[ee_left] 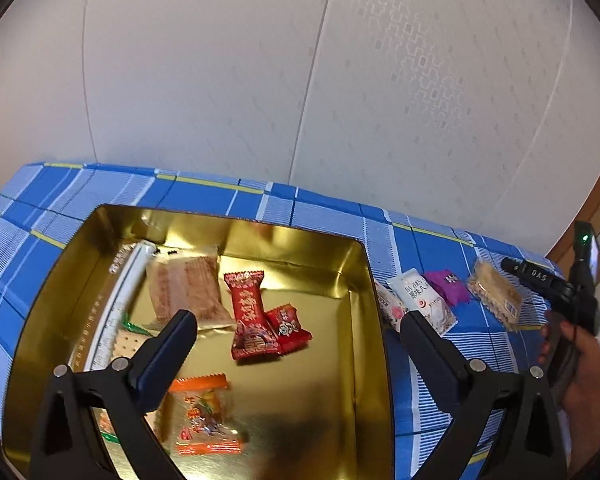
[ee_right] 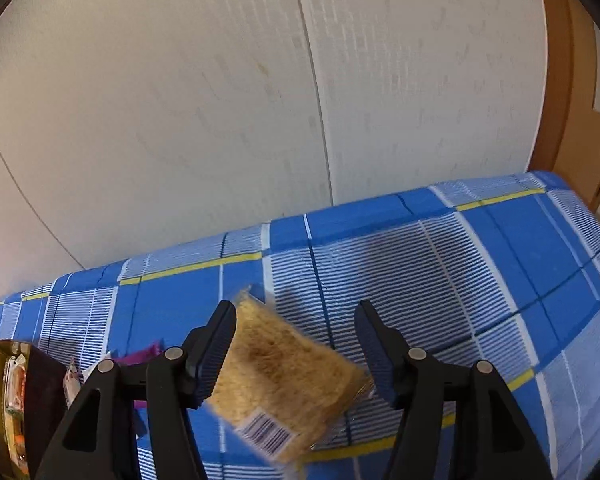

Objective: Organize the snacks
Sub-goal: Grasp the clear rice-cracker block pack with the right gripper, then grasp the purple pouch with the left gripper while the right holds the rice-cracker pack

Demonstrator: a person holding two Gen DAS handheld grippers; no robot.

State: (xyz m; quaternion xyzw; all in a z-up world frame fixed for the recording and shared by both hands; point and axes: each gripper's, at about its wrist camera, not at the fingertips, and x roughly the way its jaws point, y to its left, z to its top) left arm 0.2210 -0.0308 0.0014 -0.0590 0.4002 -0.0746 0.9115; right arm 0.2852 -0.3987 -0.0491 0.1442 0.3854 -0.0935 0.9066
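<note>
Left wrist view: gold tin [ee_left: 364,280] sits open on blue plaid cloth [ee_left: 204,196], w/ snacks inside: two red packets [ee_left: 256,316] mid-floor, orange packet [ee_left: 202,416] nearer cam, tan wafer pack [ee_left: 184,292] and a long white packet [ee_left: 130,272] by the left wall. Left gripper [ee_left: 298,326] hangs over the tin, jaws spread wide, nothing between them. Just right of the tin on the cloth: white sachet [ee_left: 422,292], purple packet [ee_left: 446,282], then a clear-wrapped cracker pack [ee_left: 496,294]. Right gripper [ee_right: 296,316] is over that cracker pack [ee_right: 276,376]; jaws partly apart, straddling it. Left finger [ee_right: 216,348] looks to overlap its edge, contact unclear; right finger stands apart. Person's hand [ee_left: 580,364] holds the right gripper's handle at the frame edge.
</note>
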